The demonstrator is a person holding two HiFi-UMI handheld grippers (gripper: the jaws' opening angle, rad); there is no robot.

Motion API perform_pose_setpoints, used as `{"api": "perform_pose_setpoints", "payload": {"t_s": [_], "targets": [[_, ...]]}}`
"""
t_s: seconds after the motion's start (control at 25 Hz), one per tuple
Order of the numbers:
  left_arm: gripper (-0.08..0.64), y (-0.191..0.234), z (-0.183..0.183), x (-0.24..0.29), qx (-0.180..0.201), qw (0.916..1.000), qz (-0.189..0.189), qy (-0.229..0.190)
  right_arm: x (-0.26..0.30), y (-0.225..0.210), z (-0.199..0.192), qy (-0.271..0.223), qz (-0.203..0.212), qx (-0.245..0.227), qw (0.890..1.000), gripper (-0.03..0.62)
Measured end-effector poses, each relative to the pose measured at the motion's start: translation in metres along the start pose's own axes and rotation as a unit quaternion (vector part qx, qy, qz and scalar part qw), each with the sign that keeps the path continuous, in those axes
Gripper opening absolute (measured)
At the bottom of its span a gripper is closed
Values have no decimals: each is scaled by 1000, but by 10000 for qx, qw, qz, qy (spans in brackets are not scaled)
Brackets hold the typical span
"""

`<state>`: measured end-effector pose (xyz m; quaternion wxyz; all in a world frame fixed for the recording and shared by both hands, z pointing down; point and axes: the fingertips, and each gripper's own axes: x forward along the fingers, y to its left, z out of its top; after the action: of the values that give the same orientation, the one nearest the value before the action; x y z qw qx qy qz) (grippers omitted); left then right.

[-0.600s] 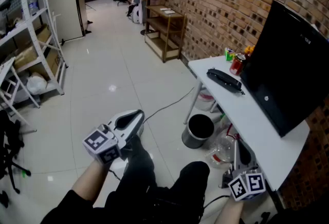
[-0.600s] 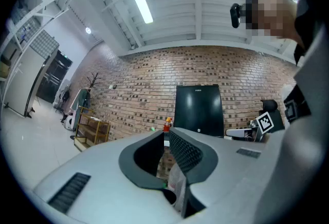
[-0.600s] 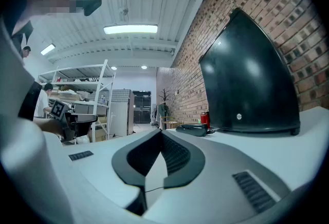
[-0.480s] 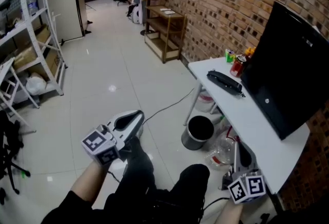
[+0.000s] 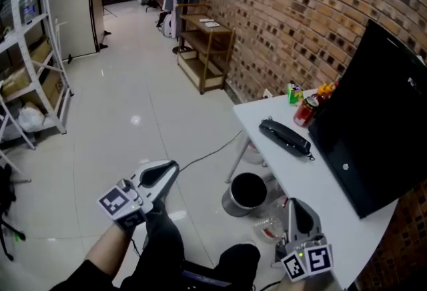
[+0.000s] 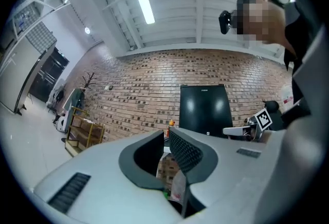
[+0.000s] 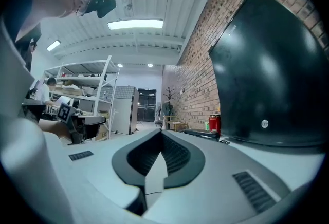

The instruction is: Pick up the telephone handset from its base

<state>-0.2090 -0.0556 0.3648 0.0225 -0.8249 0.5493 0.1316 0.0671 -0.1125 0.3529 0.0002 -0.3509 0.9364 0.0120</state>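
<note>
The black telephone handset [image 5: 285, 137] lies lengthwise on the white table [image 5: 313, 183], in front of the black monitor [image 5: 373, 116]; I cannot tell it apart from its base. My right gripper [image 5: 297, 211] hangs at the table's near edge, well short of the handset, with its jaws together and nothing between them. In the right gripper view the handset [image 7: 201, 134] shows low and far ahead, past the closed tips [image 7: 161, 131]. My left gripper [image 5: 164, 172] is out over the floor to the left, also shut and empty [image 6: 165, 135].
A red can [image 5: 307, 109] and a green can [image 5: 294, 91] stand at the table's far end. A black bin [image 5: 247, 193] and a clear bottle sit under the table. A wooden shelf [image 5: 207, 49] lines the brick wall; a white rack [image 5: 33, 49] stands at left.
The head view has shifted, so the table and handset now sit lower in the picture. Both grippers hold about the same places and stay shut.
</note>
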Motion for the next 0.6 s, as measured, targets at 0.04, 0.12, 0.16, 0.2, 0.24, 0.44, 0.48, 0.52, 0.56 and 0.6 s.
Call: {"api": "perform_pose_setpoints", "payload": {"t_s": [0.04,0.12,0.16,0.2,0.24,0.44,0.48,0.52,0.56,0.6], "targets": [[37,5,-1,10,57,10000,-34,-1,9,-5,1,-24,2,23,10000,9],[37,14,-5,29,143,9998,-100,26,25,-15,1,-84,10,143,9999,9],[37,19,-9,37,123,9998,-113,47,32,-18,0,-99,19,216,9997,9],[37,23,-13,44,71,9999,-118,70,37,-21,-1,-103,30,271,9996,9],[37,26,-17,50,24,9999,-132,98,41,-22,0,-104,37,296,9995,9],[37,25,-12,88,39,9989,-440,156,48,-38,14,-147,-38,248,9996,9],[37,23,-9,95,5,9986,-519,133,47,-43,17,-156,-84,256,9995,9],[37,22,-6,101,-26,9981,-598,122,46,-47,19,-164,-140,257,9994,9],[37,21,-4,107,-39,9976,-680,125,46,-50,21,-170,-200,242,9994,9],[37,21,-3,113,-26,9969,-768,140,46,-54,23,-171,-258,210,9993,9]]}}
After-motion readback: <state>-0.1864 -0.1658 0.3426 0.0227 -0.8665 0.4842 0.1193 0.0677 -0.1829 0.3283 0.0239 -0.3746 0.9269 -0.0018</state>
